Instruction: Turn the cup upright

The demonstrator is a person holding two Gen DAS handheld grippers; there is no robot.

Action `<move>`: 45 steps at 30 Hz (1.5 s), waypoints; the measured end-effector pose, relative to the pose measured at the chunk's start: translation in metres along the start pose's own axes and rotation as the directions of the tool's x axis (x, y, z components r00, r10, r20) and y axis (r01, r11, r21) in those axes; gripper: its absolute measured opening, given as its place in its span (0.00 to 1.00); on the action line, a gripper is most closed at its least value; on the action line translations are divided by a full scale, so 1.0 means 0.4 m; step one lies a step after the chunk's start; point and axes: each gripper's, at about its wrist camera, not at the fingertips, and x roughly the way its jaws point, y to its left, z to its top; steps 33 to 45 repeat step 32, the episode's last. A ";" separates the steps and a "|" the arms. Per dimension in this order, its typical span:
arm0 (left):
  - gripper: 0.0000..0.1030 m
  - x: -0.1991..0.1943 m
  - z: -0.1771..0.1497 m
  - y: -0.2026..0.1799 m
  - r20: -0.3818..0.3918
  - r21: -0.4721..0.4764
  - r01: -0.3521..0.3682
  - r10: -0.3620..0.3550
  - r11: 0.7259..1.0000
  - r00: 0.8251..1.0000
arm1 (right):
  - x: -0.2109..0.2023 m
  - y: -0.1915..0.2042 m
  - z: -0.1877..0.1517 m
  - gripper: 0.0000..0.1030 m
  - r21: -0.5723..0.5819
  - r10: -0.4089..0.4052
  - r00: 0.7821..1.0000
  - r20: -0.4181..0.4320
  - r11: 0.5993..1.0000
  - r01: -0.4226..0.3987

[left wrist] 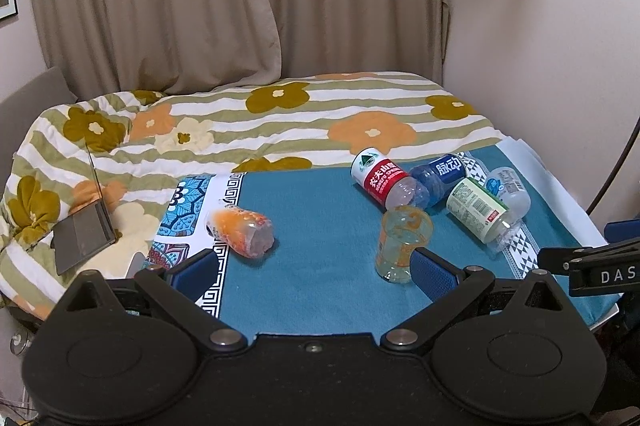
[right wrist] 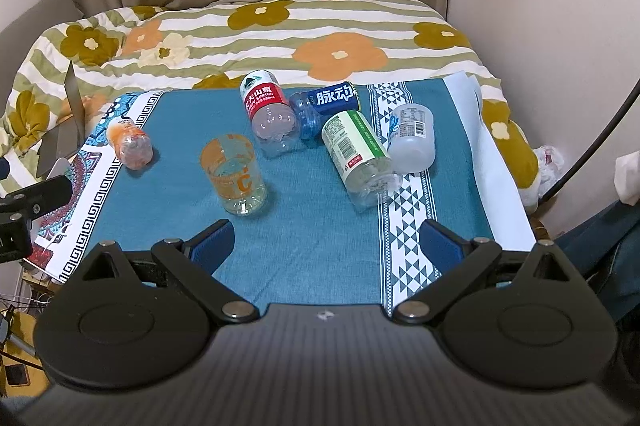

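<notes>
Left wrist view: your left claw (left wrist: 314, 268), spread wide and empty, has the clear orange-printed plastic cup (left wrist: 402, 244) standing mouth-up beside its right finger; right claw (right wrist: 326, 240) likewise wide.

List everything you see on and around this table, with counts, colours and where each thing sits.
cup: 1, clear with orange print, upright, mid cloth
orange bottle: 1, lying, left edge
red-label bottle: 1, lying, far middle
blue bottle: 1, lying beside it
green-label bottle: 1, lying, right of centre
white bottle: 1, lying, far right
tablecloth: 1, teal
quilt: 1, floral stripes, behind
laptop: 1, grey, on quilt
left gripper: open
right gripper: open
</notes>
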 end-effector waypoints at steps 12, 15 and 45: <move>1.00 0.009 0.011 0.019 0.001 -0.003 0.012 -0.012 1.000 1.000 | 0.006 0.002 0.004 1.00 0.002 -0.008 1.000 -0.005 1.000 0.008; 1.00 0.014 0.014 0.022 0.001 -0.007 0.012 -0.012 1.000 1.000 | 0.008 0.005 0.004 1.00 0.002 -0.012 1.000 -0.004 1.000 0.012; 1.00 0.047 0.040 0.027 0.017 0.008 -0.004 0.004 1.000 1.000 | 0.032 0.017 0.017 1.00 -0.012 -0.018 1.000 -0.022 1.000 0.018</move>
